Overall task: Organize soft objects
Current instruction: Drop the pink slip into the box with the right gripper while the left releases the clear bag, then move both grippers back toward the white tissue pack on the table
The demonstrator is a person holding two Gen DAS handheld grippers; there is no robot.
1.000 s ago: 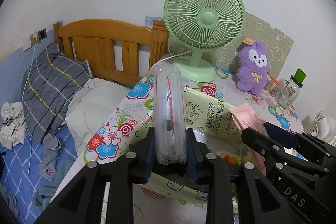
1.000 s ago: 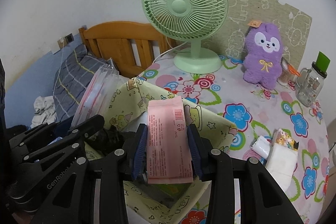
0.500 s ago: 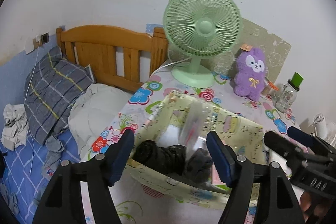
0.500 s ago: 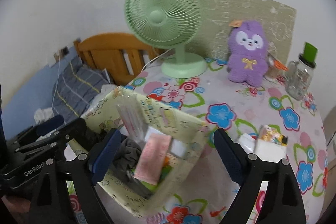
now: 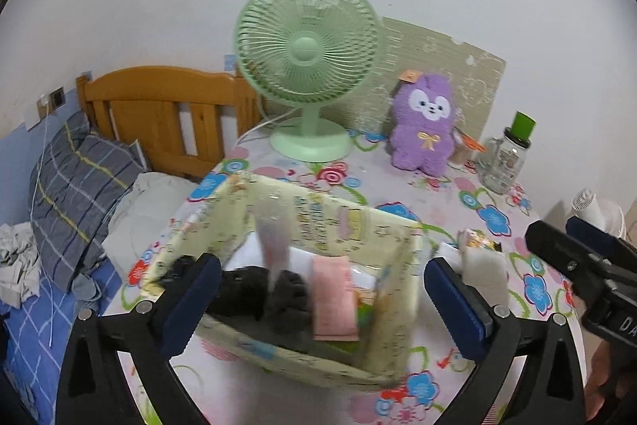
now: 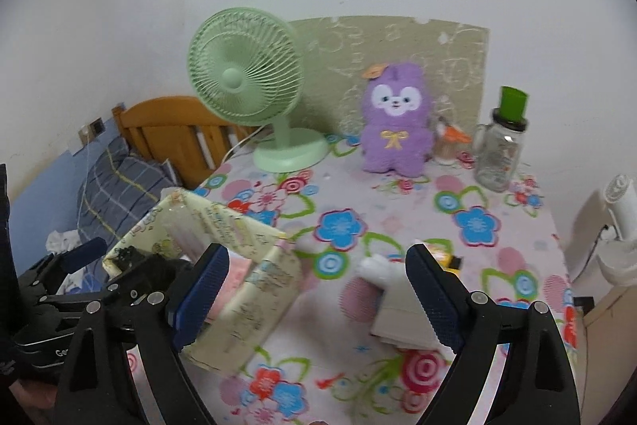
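Note:
A pale yellow patterned fabric box [image 5: 318, 210] sits on the floral table near its left edge. Inside it lie a pink packet [image 5: 332, 295], dark soft items [image 5: 247, 289] and a blurred clear plastic pack [image 5: 272, 241] standing on end. My left gripper [image 5: 320, 267] hovers over the box's near side, its jaws opening wide, nothing gripped. My right gripper [image 6: 316, 253] is open and empty, right of the box [image 6: 247, 289] and over bare cloth. White tissue packs [image 6: 398, 301] lie by its right finger. A purple plush [image 6: 394, 118] stands at the back.
A green fan [image 5: 306, 66] stands at the table's back. A glass bottle with a green cap [image 6: 501, 150] is at back right, and a white hair dryer [image 6: 619, 202] is beyond the right edge. A bed with a wooden headboard [image 5: 159, 106] and a striped pillow [image 5: 75, 178] lies left.
The left gripper let go of the clear pack and the right let go of the pink packet; both now sit in the box. Both grippers opened and drew back, the right swinging rightward.

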